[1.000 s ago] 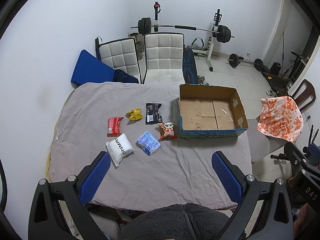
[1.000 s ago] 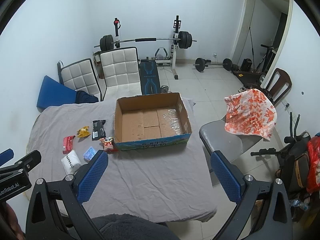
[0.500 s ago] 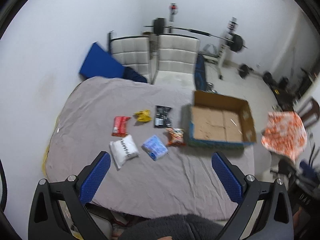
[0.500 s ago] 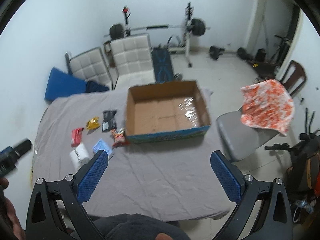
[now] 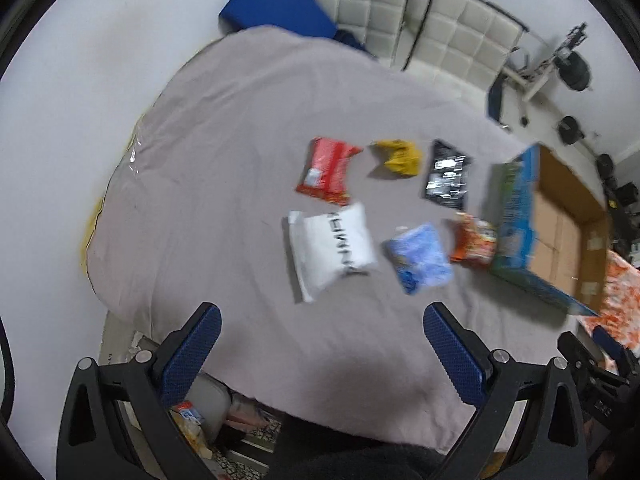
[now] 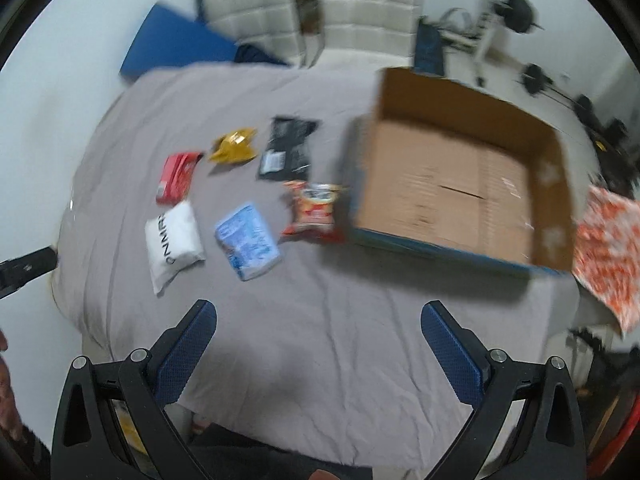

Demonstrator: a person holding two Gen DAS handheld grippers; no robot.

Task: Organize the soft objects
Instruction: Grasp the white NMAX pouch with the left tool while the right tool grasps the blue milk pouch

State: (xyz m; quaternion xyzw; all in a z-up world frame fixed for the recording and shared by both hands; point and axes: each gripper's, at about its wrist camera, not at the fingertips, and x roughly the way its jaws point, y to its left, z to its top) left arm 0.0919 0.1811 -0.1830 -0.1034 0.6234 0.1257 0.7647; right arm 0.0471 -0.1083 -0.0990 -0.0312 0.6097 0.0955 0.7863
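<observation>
Several soft packets lie on a grey-covered table [image 5: 224, 152]: a white packet [image 5: 334, 246], a blue packet [image 5: 420, 258], an orange snack bag [image 5: 472, 240], a red packet [image 5: 326, 170], a yellow packet [image 5: 396, 156] and a black packet [image 5: 446, 174]. An empty cardboard box [image 6: 460, 176] stands to their right. My left gripper [image 5: 320, 344] is open and empty above the table's near edge, before the white packet. My right gripper [image 6: 318, 340] is open and empty, nearer the box; it sees the white packet [image 6: 174, 240], the blue packet [image 6: 246, 240] and the orange bag [image 6: 314, 212].
Two white padded chairs [image 6: 320, 12] and a blue mat [image 5: 276, 0] stand behind the table. Weight equipment [image 6: 512, 8] is at the back right. An orange-patterned cloth [image 6: 608, 236] hangs on a chair right of the box. The left gripper's body [image 6: 24, 270] shows at the left edge.
Both grippers have tilted down and moved forward toward the table, so the packets and box look larger and nearer. The frames are motion-blurred. Jaws stay open.
</observation>
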